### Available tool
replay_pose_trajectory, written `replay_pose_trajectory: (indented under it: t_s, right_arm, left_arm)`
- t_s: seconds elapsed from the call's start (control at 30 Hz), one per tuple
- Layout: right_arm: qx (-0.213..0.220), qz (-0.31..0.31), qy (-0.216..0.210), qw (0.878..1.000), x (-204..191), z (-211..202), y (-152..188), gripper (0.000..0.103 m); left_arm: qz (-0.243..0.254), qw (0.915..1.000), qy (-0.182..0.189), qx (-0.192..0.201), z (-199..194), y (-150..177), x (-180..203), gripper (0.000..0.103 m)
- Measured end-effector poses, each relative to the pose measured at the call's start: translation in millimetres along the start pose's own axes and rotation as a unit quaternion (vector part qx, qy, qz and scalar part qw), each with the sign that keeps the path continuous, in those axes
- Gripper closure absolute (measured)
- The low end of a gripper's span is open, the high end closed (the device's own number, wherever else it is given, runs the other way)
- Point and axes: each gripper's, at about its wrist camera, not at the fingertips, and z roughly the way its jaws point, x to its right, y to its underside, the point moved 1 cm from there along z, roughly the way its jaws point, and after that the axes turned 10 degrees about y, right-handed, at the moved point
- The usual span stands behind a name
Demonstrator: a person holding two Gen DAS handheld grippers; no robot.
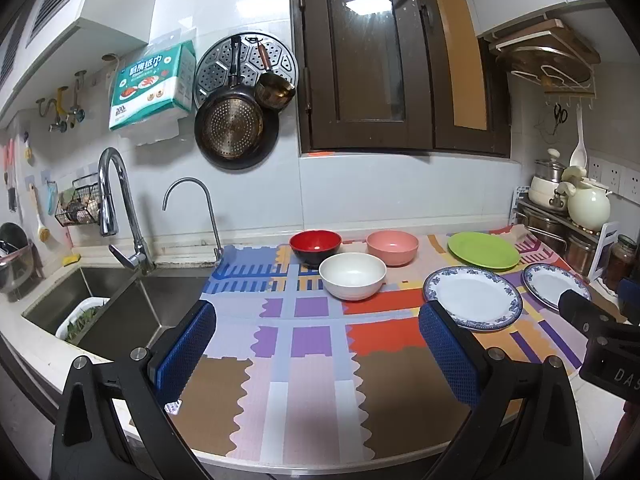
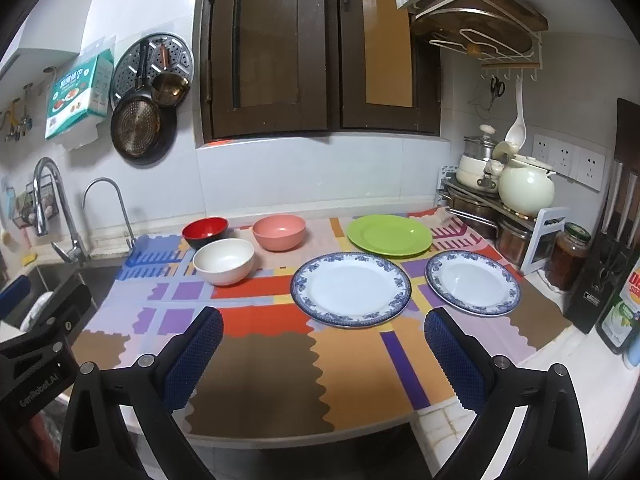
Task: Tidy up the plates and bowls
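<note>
Mat (image 2: 256, 364): white bowl (image 2: 223, 261) at centre-left; red bowl (image 2: 205, 231) and pink bowl (image 2: 279, 232) behind it; green plate (image 2: 389, 235) and two blue-rimmed plates (image 2: 351, 289) to its right. Left gripper (image 1: 316, 348) and right gripper (image 2: 324, 354): fingers wide apart, empty.

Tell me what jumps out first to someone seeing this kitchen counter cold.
The loud patchwork mat covering the counter grabs the eye first. On it, three bowls cluster at the back left: red bowl, pink bowl and white bowl. To their right lie a green plate and two blue-rimmed plates. Both the left gripper and right gripper hang open over the near edge, holding nothing.
</note>
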Motion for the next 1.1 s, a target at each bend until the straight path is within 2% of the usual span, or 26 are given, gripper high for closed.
replay_pose_trajectory:
  t_s: [1.1]
  right_arm:
    - [0.005,0.0,0.006,1.0,2.5,-9.8,-2.0,0.001]
  left_arm:
    - [0.005,0.9999,0.009,-0.001,-0.6,-1.6,4.2,0.0]
